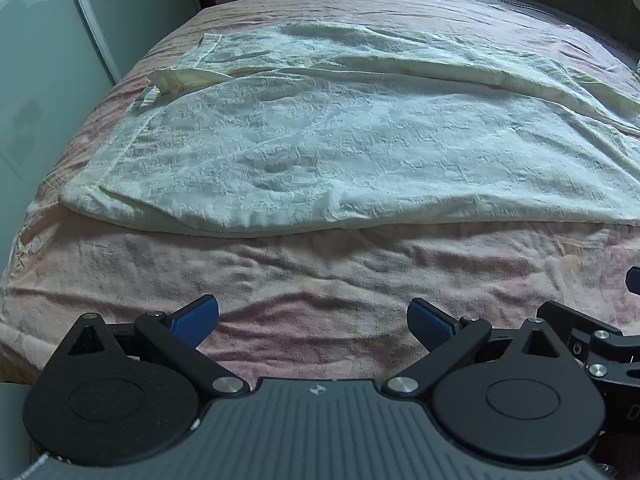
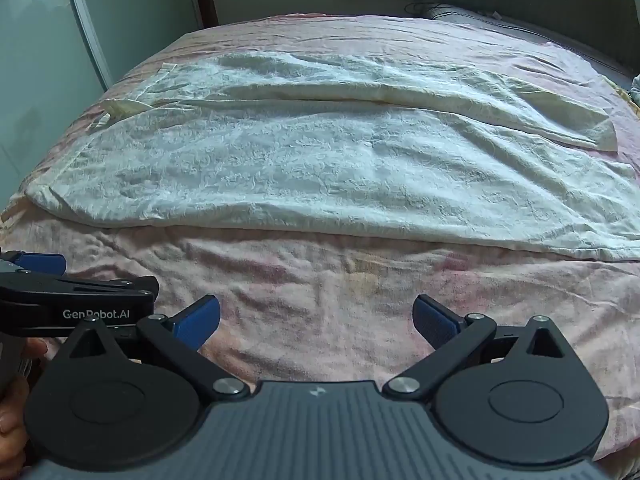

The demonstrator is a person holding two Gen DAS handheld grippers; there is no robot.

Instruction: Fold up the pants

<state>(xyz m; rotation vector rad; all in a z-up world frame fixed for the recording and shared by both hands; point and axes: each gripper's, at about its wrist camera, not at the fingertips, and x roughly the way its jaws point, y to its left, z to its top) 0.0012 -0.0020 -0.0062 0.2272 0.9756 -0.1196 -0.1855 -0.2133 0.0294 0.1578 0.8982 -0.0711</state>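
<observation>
Both tools are held above the near part of the bed [image 1: 320,280], pointing down and forward. The left tongs [image 1: 313,318] stand wide apart with nothing between the blue pads. The right tongs [image 2: 316,318] also stand wide apart and empty. In the right wrist view, the left tool appears just beside the right tongs, on their left, with part of the person's hand [image 2: 12,420] behind it.

The pants [image 1: 340,148] are cream, with a crinkled texture. They lie spread across the bed ahead of both sets of tongs, apart from them, with a strip of pink bedspread [image 2: 320,280] between. The long axis of the pants runs left to right. The waistband end [image 1: 176,76] lies ahead and to the left; the leg ends [image 2: 600,136] lie ahead and to the right.

Progress assessment: the two legs lie side by side and overlap somewhat along the middle. The near leg sits closest to the tongs. No lengthwise or crosswise fold appears complete. The garment is laid out only. Remaining steps, as judged: grip one long edge, bring one leg over the other, then fold the length down.
</observation>
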